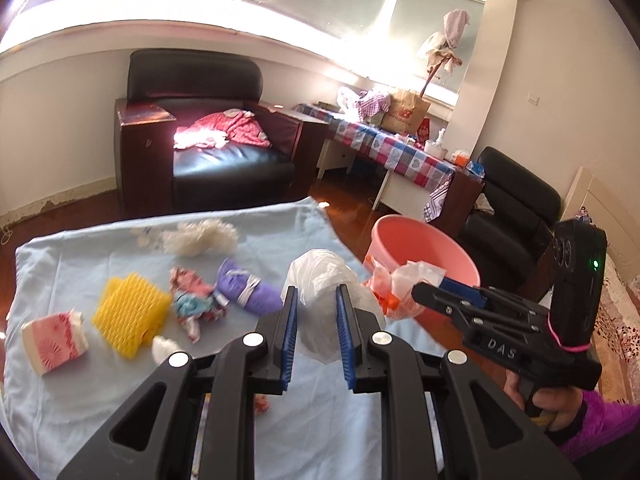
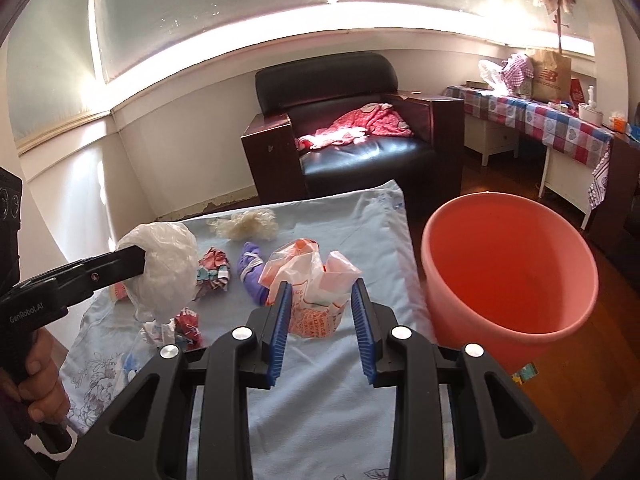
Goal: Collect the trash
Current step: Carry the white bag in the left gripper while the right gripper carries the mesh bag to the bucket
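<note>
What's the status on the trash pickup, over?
Left gripper shut on clear plastic bag. Right gripper shut on orange-printed bag. Pink bucket at right, open, nothing blocking. More scraps on blue cloth.

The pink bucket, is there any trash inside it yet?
The pink bucket looks bare inside as far as the right wrist view shows: only its smooth walls. Its near rim hides the very bottom, so something small could lie there unseen.
</note>
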### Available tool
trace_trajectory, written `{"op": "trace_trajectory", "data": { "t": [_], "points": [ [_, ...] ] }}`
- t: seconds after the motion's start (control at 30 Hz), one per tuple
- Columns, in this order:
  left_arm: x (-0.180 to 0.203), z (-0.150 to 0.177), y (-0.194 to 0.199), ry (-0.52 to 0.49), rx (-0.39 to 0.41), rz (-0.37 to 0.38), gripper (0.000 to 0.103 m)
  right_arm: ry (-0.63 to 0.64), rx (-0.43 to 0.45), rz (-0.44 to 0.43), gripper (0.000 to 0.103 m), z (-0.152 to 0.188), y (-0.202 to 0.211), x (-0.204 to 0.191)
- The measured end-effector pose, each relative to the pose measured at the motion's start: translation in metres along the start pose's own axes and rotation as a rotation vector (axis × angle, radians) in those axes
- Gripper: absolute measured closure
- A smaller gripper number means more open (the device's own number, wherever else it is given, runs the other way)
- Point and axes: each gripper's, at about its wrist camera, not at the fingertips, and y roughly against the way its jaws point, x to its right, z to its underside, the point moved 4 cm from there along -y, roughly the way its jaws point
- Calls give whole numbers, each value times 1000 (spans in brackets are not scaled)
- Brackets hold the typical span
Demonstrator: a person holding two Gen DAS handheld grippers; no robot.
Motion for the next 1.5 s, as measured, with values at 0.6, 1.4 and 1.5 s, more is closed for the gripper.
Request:
{"op": "trace_trajectory", "data": {
  "t": [0.6,1.4,1.5],
  "points": [
    [90,-40,-82,-72,55,97,85,-84,118,260,72,-7,32,79],
    [146,-32,-176,-151,-39,121,85,-146,91,372,72,0,20,137],
    [146,-31,-182,-151,-44,114,85,-136,82,373,72,-2,14,138]
  ]
}}
